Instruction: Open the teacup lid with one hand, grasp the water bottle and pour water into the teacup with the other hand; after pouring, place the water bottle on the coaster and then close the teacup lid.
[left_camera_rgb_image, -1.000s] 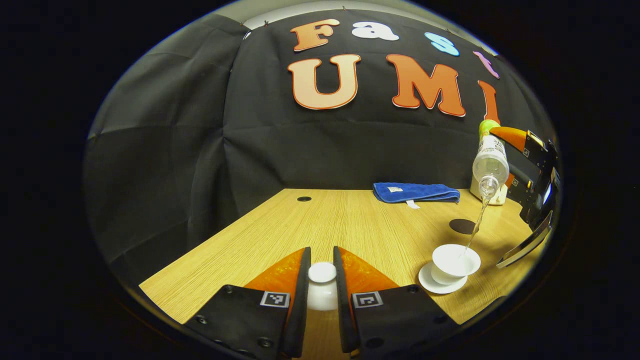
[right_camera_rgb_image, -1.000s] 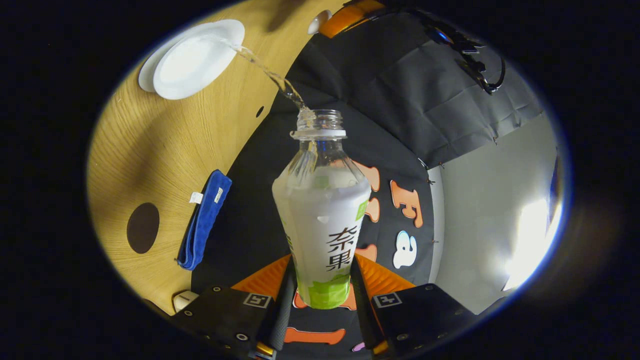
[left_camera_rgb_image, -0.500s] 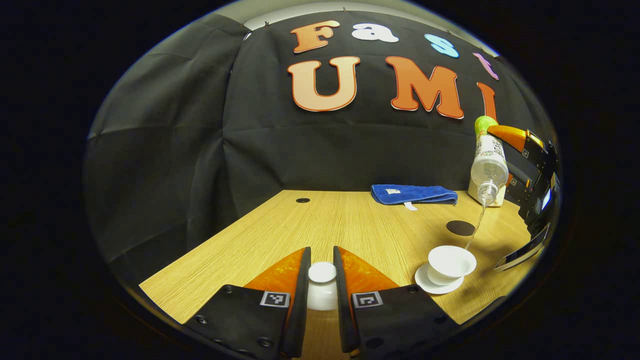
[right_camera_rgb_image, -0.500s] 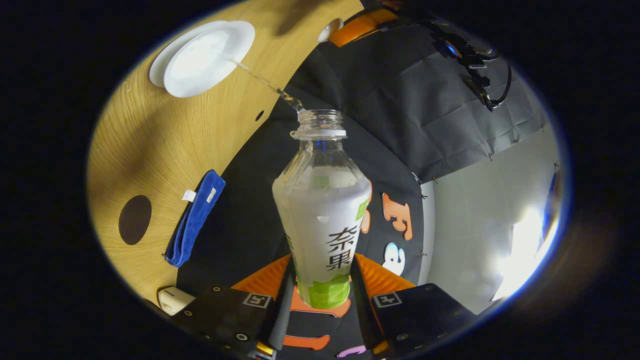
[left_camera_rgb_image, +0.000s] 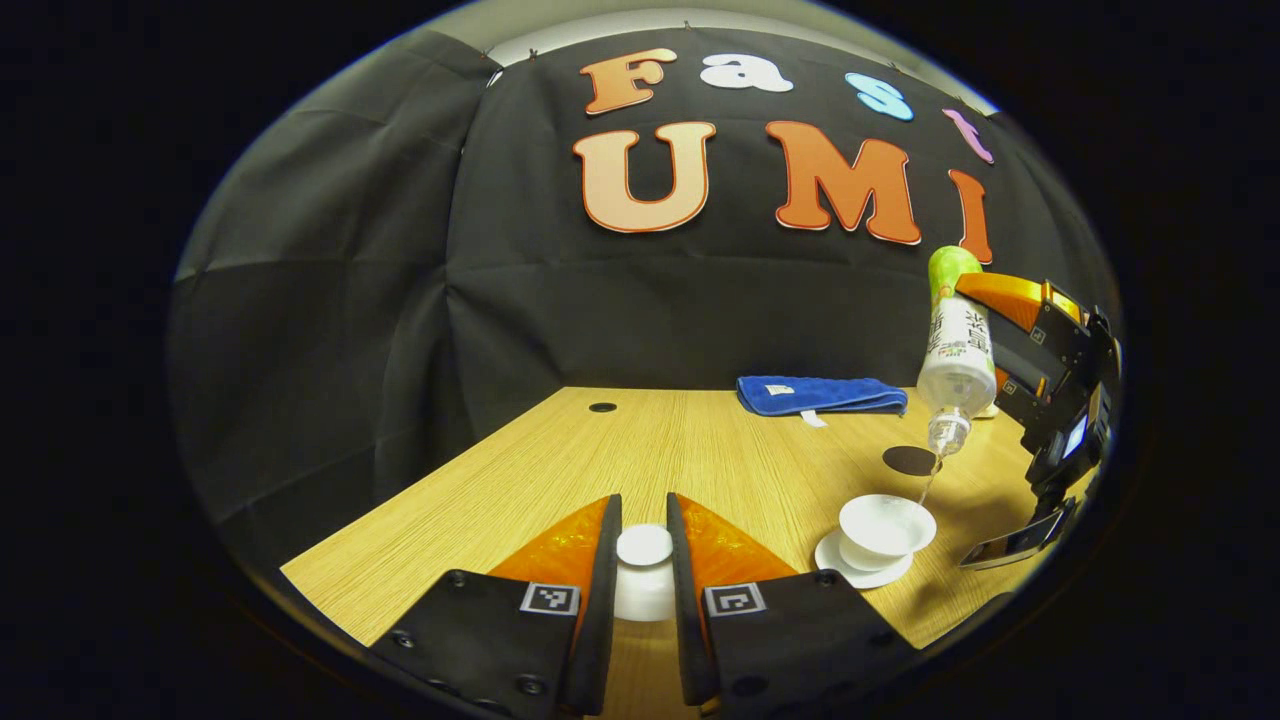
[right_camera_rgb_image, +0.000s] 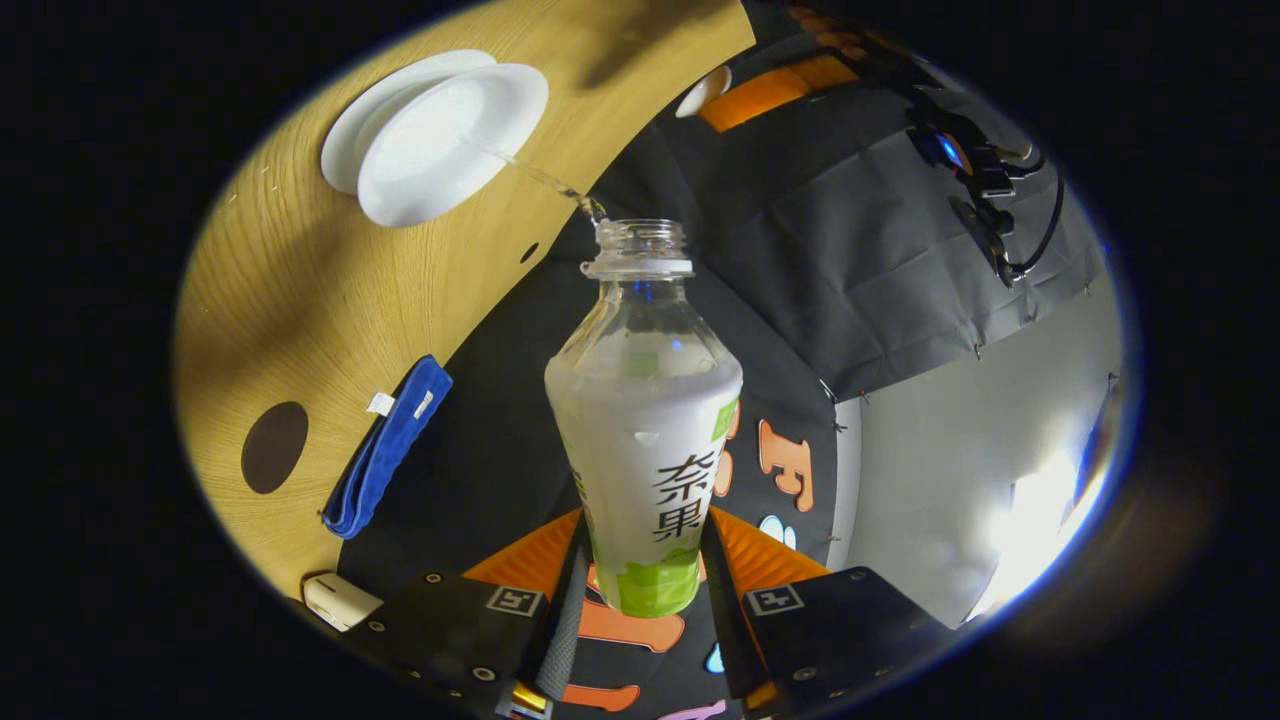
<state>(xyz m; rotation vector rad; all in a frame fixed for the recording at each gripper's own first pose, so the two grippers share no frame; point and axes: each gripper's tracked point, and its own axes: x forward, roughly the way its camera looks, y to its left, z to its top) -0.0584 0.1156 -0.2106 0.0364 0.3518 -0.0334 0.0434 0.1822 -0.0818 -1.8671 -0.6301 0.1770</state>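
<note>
My left gripper (left_camera_rgb_image: 644, 545) is shut on the white teacup lid (left_camera_rgb_image: 644, 545), held just above the wooden table (left_camera_rgb_image: 700, 450). To its right the open white teacup (left_camera_rgb_image: 885, 525) stands on its saucer (left_camera_rgb_image: 862, 572). My right gripper (right_camera_rgb_image: 640, 560) is shut on the uncapped water bottle (right_camera_rgb_image: 645, 430), tipped mouth-down over the teacup (right_camera_rgb_image: 452, 142). A thin stream of water runs from the bottle (left_camera_rgb_image: 955, 345) into the cup. The dark round coaster (left_camera_rgb_image: 910, 460) lies on the table behind the cup.
A folded blue towel (left_camera_rgb_image: 820, 394) lies near the back of the table, also seen beside the coaster (right_camera_rgb_image: 274, 447) as a blue towel (right_camera_rgb_image: 385, 450). A small white object (right_camera_rgb_image: 340, 600) sits at the back right edge. A dark hole (left_camera_rgb_image: 602, 407) marks the tabletop.
The bottle has come lower and closer to the cup, and the stream of water has thinned. The left gripper holds the lid still.
</note>
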